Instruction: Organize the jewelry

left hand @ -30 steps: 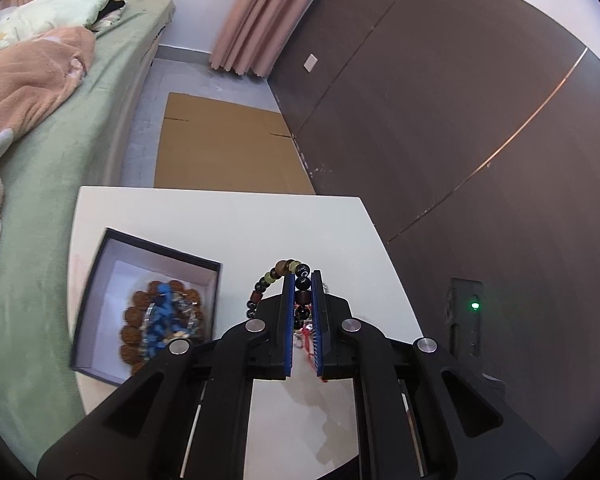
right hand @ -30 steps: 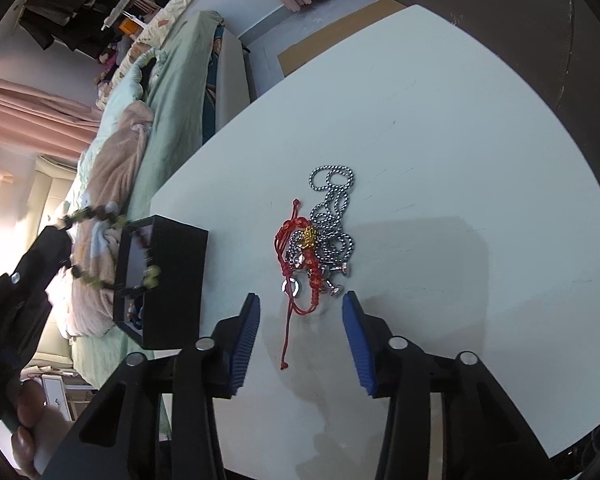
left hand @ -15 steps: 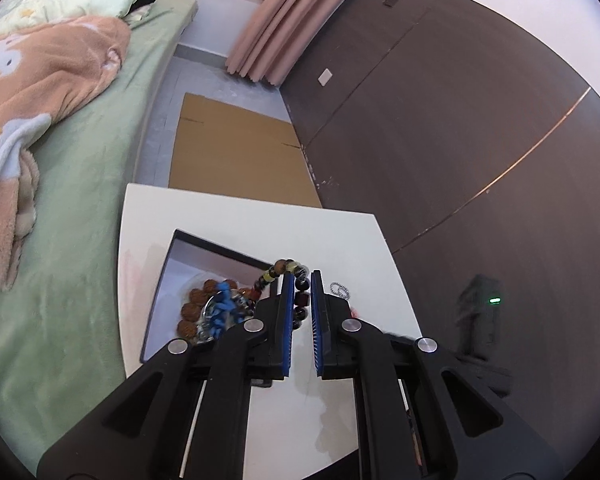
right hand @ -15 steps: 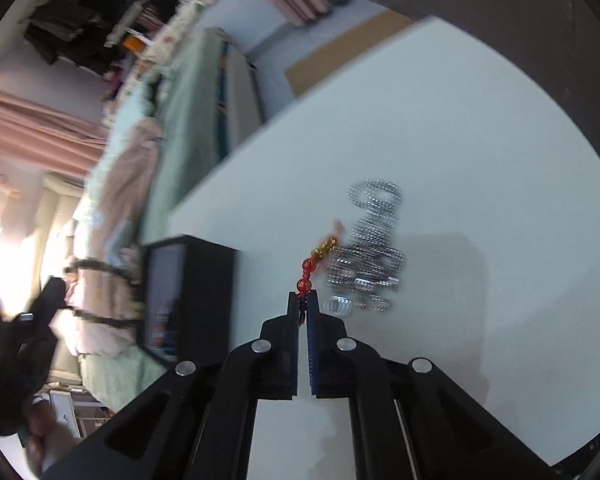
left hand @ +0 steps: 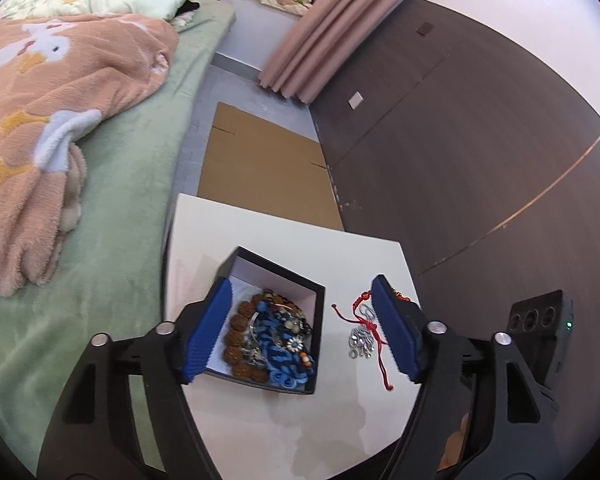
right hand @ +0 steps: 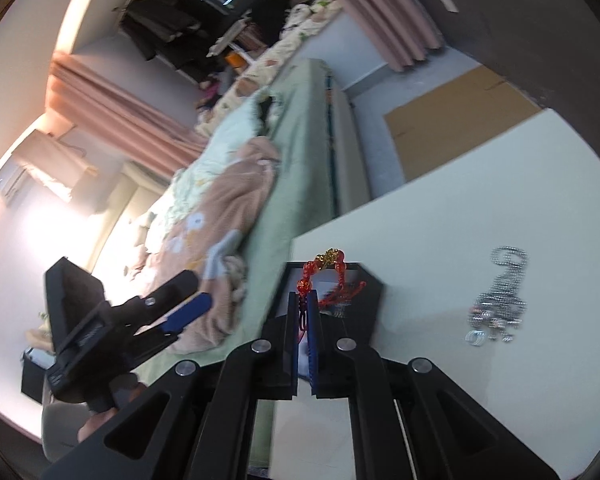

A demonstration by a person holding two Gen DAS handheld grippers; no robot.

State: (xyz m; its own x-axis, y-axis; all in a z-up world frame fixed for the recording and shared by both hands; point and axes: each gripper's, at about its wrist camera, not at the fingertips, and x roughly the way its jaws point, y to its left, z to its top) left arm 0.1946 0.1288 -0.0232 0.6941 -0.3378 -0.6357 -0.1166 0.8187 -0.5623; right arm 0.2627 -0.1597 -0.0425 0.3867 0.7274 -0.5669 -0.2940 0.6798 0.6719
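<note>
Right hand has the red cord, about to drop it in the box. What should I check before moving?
1. Right gripper grip on the red cord bracelet with the gold charm: ok, jaws shut on the cord.
2. Left gripper unloaded: ok, jaws opening, nothing between the pads.
3. Open black square box has room: ok, bare white floor shows beside the brown and blue beaded bracelets.
4. Red bracelet free of the silver ball chain: ok, the chain lies apart on the white table.
5. Left gripper out of the drop path: cannot tell, it looks close to the box.
</note>
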